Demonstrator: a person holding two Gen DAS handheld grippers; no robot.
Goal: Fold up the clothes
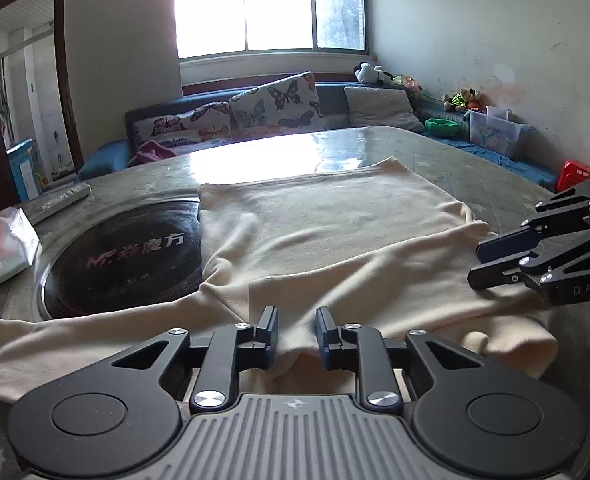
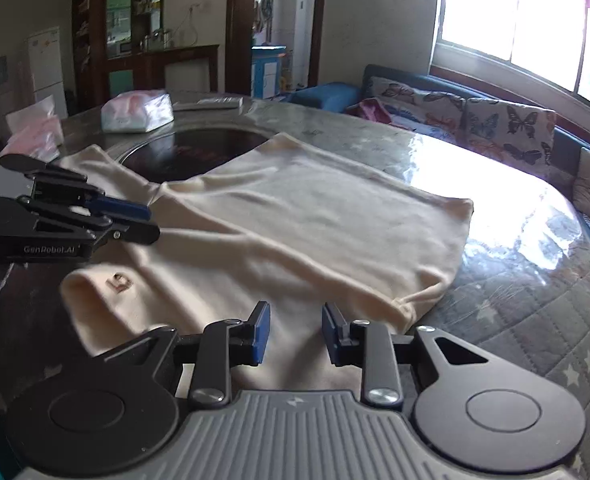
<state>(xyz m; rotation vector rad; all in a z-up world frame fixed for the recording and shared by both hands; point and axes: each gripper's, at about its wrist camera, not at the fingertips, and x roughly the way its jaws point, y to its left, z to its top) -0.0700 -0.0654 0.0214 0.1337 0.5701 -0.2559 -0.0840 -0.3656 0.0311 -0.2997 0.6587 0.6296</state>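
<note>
The round black glass hob plate (image 1: 127, 256) set into the table carries pale lettering: a reddish "MF" followed by Chinese characters, with a fainter row of small marks below that is too dim to read. The right gripper (image 1: 485, 264), black metal, shows "DAS" on its side, cut off by the picture edge. The left gripper (image 2: 151, 222), also black metal, bears "GenRobot.AI" in grey. A small brown emblem (image 2: 118, 281) on the cream knit garment (image 2: 295, 216) is unreadable.
</note>
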